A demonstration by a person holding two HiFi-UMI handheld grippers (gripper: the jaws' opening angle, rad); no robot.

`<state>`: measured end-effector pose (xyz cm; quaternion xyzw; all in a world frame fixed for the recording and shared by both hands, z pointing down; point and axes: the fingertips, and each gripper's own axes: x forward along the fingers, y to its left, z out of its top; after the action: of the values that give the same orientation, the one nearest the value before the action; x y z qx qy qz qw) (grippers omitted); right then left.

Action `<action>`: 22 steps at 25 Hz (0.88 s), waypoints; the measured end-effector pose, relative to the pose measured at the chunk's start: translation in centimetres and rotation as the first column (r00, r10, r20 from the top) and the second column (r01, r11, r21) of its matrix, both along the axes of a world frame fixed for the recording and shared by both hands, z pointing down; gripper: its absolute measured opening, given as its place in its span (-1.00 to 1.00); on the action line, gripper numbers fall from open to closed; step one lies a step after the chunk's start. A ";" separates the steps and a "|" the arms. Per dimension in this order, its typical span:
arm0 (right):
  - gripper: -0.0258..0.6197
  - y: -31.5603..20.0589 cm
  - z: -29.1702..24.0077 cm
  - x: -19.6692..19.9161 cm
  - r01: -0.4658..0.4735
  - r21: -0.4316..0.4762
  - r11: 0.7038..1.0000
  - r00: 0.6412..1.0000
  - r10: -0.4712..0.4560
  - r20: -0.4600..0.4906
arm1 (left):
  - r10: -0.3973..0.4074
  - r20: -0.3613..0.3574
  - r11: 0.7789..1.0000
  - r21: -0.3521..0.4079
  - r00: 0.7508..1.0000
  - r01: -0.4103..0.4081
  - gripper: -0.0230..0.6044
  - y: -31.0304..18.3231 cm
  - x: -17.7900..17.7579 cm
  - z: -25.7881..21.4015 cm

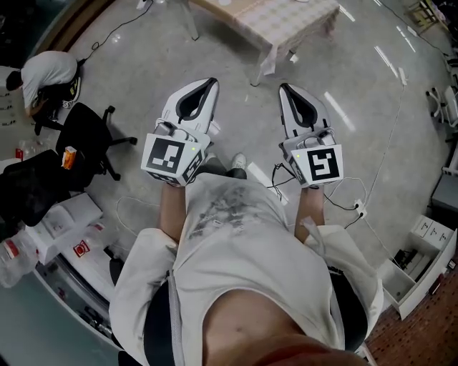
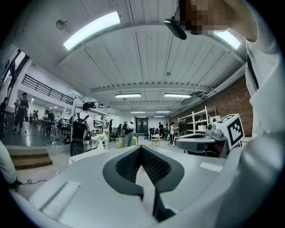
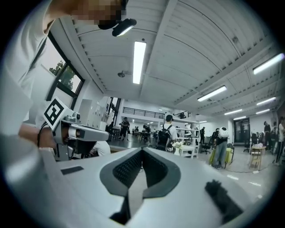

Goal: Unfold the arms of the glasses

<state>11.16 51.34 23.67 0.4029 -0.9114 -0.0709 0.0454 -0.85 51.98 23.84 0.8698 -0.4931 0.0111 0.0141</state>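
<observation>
Closest to the head camera is the person's pale, loose T-shirt (image 1: 236, 243), with both forearms held out in front at waist height above a grey polished floor (image 1: 143, 50). Each hand carries a white and black two-jaw tool with a marker cube. The left gripper (image 1: 210, 81) and the right gripper (image 1: 283, 87) point level and forward, side by side and well apart.

In the left gripper view the ribbed black fingers (image 2: 130, 165) meet at their tips with nothing between them. The right gripper view shows the same: its fingers (image 3: 153, 168) are pressed together and empty.

No view shows the glasses, so neither the way they lie from the fingers nor their long axis can be told. Ahead of both sets of fingers stands a counter under a pale checked cloth (image 1: 286, 21), mostly cut off by the frame. Its near corner sits closer to the right fingers, so that hand would probably reach it first if the glasses are there.

Right of the right fingers, a white open drawer unit (image 1: 422, 268) holds a small dark item I cannot identify. Far left of the left fingers are a black office chair (image 1: 89, 136) and flat white boxes (image 1: 68, 218).
</observation>
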 end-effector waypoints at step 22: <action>-0.87 -9.6 1.2 -2.3 -0.024 -0.039 0.999 0.999 0.023 -0.042 | 0.024 -0.009 0.999 -0.029 1.000 -0.024 -0.90 -9.8 -1.8 1.6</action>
<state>8.82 41.78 24.89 0.4111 -0.9066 -0.0605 0.0730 -2.64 42.14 25.47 0.8753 -0.4825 0.0148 0.0287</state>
